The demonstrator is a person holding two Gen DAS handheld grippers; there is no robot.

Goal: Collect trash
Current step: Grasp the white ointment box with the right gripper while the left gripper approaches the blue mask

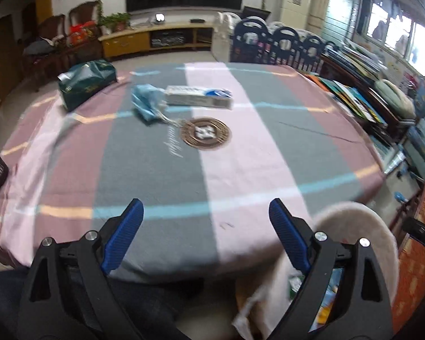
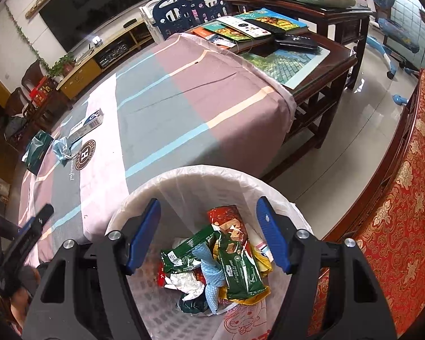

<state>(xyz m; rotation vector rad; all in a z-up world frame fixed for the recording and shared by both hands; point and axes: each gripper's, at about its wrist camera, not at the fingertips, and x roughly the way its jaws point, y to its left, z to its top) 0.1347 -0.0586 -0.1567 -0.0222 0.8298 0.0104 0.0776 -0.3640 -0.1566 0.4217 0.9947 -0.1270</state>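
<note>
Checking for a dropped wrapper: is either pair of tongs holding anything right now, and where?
Nothing is held. The left tongs stand open over the tablecloth; the right tongs hang open above the bin.

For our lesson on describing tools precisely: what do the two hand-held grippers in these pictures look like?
Both look alike. The left hand-held gripper and the right hand-held gripper each have two black plastic arms with triangular cut-outs and round silver bolts at the joints. The fingers carry bright blue ribbed pads. No cables or lettering show.
</note>
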